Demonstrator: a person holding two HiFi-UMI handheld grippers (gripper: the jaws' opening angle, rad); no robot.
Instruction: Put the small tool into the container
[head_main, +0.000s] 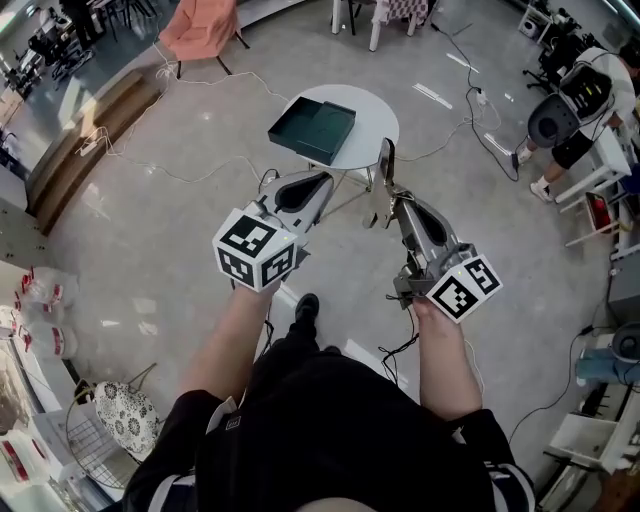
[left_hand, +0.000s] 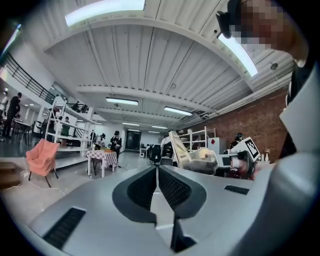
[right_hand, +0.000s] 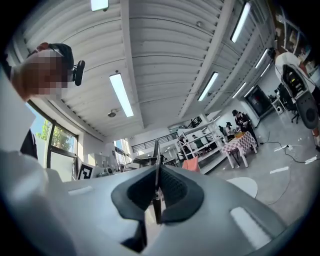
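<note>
Closest in is the person's dark top (head_main: 330, 430), with both bare forearms reaching out from it toward 12 o'clock. The left gripper (head_main: 320, 180) points at roughly 11 o'clock. In its own view, the left gripper (left_hand: 157, 172) has its ribbed pads pressed together with nothing between them, so it is closed and empty.

The right gripper (head_main: 395, 200) has the work. In the right gripper view its pads are clamped on the small tool (right_hand: 156, 150), a thin flat piece of metal standing on edge between them and poking out past the tips. From the head view the small tool (head_main: 385, 170) juts toward 12 o'clock, held up in the air above the floor (head_main: 180, 200) and just short of the near edge of the desk (head_main: 375, 120).

The round white desk sits at 12 o'clock. The dark green container (head_main: 315, 125) rests on its 10 o'clock side, and as far as I can see nothing is in it.

By my reckoning the pick-up is done and the grip looks settled. What remains is to carry the tool forward and a little left over the container's rim, lower it and let go. The tool is slim and held by its edge, so it could twist or slip on the way.
</note>
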